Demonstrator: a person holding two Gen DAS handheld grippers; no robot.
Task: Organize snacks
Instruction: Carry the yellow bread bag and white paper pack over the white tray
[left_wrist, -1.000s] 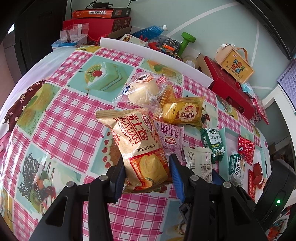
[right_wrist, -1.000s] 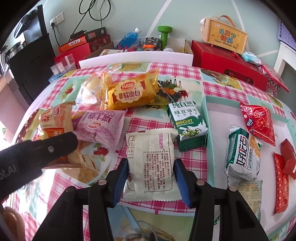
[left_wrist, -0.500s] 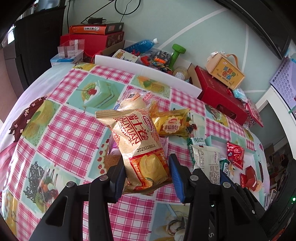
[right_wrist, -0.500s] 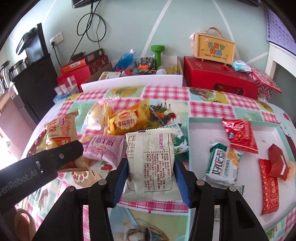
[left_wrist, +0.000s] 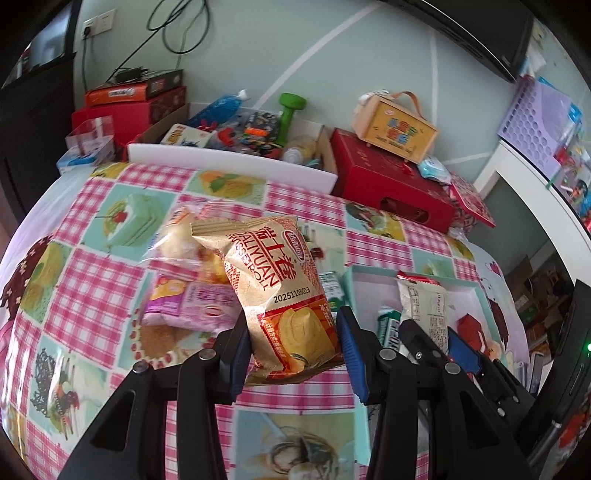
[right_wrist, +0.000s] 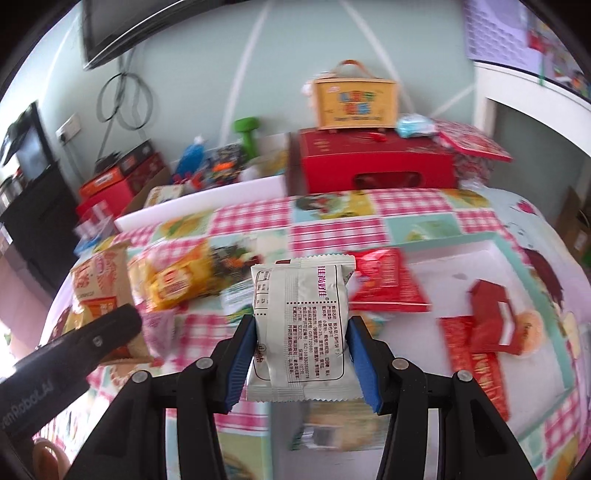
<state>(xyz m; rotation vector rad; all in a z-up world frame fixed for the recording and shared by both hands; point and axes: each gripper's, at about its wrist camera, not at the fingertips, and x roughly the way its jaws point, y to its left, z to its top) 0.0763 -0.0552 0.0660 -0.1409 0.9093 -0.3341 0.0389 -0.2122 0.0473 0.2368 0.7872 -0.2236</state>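
The swiss roll packet (left_wrist: 284, 291) is pinched upright in the left gripper (left_wrist: 291, 354), clear of the checked surface (left_wrist: 96, 295); the right gripper (right_wrist: 301, 356) likewise pinches a white snack packet (right_wrist: 301, 325). On the right, the shallow white tray (right_wrist: 517, 258) already holds red packets (right_wrist: 384, 284) and a green one (left_wrist: 388, 326). A pink packet (left_wrist: 199, 302), a yellow bread bag (right_wrist: 177, 284) and a clear-wrapped bun (left_wrist: 181, 236) lie unsorted on the left. Roughly half done, by my judgement.

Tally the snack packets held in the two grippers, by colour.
Tan-and-orange plastic Swiss roll packet, in the left gripper: 1
White plastic printed packet, in the right gripper: 1
Total: 2
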